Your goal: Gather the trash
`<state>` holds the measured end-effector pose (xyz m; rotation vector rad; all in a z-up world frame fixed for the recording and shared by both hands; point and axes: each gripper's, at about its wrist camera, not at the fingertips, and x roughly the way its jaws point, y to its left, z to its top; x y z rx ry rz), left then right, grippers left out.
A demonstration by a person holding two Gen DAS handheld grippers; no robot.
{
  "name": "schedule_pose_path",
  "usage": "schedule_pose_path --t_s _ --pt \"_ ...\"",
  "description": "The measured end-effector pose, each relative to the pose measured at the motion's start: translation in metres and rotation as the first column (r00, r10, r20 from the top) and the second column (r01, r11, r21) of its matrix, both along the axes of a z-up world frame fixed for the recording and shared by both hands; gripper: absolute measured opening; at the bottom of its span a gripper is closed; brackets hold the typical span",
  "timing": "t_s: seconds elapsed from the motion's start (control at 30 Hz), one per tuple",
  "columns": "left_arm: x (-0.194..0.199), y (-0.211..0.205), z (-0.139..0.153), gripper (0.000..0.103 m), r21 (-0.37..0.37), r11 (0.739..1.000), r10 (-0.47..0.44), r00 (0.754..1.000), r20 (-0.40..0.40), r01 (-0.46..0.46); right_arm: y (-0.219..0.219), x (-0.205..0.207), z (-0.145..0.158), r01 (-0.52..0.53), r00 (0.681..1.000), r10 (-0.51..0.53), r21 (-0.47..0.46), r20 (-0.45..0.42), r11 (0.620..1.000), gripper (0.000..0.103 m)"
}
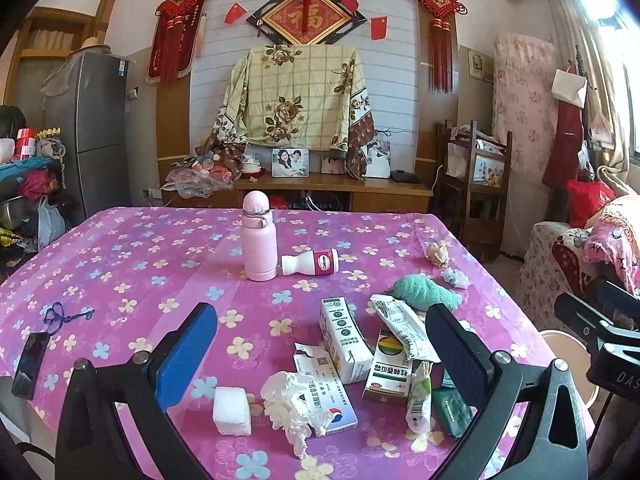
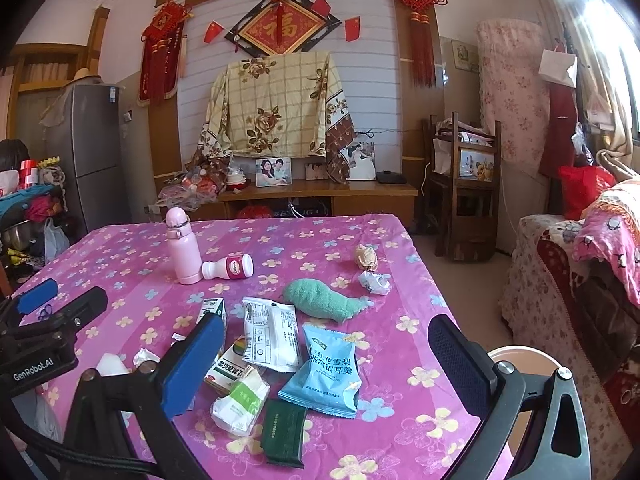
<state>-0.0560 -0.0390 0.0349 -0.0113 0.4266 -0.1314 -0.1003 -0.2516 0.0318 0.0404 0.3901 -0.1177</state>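
Both claws were spread wide and held nothing; left claw [image 1: 320, 364] and right claw [image 2: 326, 368] hovered above wrappers [image 2: 272, 340] on the desk [image 2: 400, 320]

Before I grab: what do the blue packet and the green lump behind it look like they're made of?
Blue packet: apparently glossy plastic film, with light sheen, printed face and crimped edge. Green lump: apparently soft terry-like cloth, matte, fuzzy and slumped.

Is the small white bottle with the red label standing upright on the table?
No, the white bottle lies on its side on the table, right beside the upright pink flask.
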Motion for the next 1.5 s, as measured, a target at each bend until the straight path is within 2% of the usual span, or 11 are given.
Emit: schedule_pose_path --t_s 0.8,1.5 --pt "-0.0042 -0.0072 -0.0032 0.103 0.005 1.0 0.004 1.0 0.015 -0.004 -0.0046 -0.0026 0.0042 0.014 1.0 -0.014 0.016 0.01 1.0 0.103" --pt "-0.0025 -0.0093 -0.0073 0.103 -0.004 1.0 0.0 1.0 -0.007 0.0 -0.0101 -0.0011 0.0024 0.024 1.0 -0.024 0.02 -0.002 1.0 0.103"
